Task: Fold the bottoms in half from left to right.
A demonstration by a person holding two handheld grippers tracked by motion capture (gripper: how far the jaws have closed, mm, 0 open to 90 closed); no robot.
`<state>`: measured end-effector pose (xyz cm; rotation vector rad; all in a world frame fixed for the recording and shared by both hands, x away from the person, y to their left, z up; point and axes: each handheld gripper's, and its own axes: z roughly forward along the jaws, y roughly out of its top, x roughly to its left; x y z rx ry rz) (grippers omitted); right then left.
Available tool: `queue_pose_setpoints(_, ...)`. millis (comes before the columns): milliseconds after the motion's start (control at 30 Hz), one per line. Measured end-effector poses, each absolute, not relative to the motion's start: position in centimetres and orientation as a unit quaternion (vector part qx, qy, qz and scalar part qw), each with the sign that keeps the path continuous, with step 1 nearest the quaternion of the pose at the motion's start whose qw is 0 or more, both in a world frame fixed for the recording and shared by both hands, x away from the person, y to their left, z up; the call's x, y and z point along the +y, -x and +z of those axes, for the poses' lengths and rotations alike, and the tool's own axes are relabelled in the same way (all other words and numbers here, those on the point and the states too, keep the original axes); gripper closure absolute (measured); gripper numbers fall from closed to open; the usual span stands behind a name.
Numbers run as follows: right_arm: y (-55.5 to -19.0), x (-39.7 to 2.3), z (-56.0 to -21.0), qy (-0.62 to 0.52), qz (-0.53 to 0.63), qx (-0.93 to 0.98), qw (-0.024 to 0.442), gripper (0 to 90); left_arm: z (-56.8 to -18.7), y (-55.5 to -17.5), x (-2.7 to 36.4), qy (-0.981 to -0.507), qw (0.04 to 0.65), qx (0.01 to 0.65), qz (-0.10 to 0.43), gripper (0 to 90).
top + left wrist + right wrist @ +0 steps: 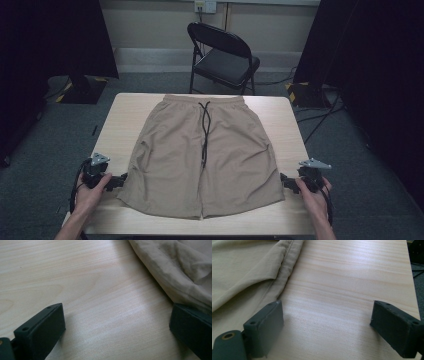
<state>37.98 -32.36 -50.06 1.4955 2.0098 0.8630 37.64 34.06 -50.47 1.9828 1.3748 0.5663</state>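
Both grippers, left and right, spread beside flat shorts, perhaps touching hems.

Dim room in the high view, dark at both edges; the pale wooden table is lit from above. Both gripper views show soft glare on the wood, near jaws slightly blurred.

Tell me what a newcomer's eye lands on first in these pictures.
First, the tan shorts spread flat across the middle of the wooden table, black drawstring trailing down the front. Next, the left tool and right tool, both open, flanking the leg hems at the near edge. Behind the table stands a black folding chair.
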Motion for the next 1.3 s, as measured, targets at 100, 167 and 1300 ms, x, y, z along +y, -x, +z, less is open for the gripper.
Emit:
queue_pose_setpoints(100, -38.0, -32.4, -50.1, -0.547, 0.316, 0.736, 0.244, 10.5, -50.5, -37.6, 34.1, -0.757, 0.326, 0.524, 0.216, 0.0)
queue_pose_setpoints(167, -38.0, -32.3, -50.1, -0.549, 0.315, 0.735, 0.244, 10.5, -50.5, -37.6, 34.0, -0.757, 0.325, 0.524, 0.216, 0.0)
queue_pose_setpoints(1300, -39.5, -26.7, -45.9, -0.484, 0.36, 0.754, 0.261, 14.8, -45.9, -39.7, 31.2, -0.75, 0.377, 0.491, 0.232, 20.0)
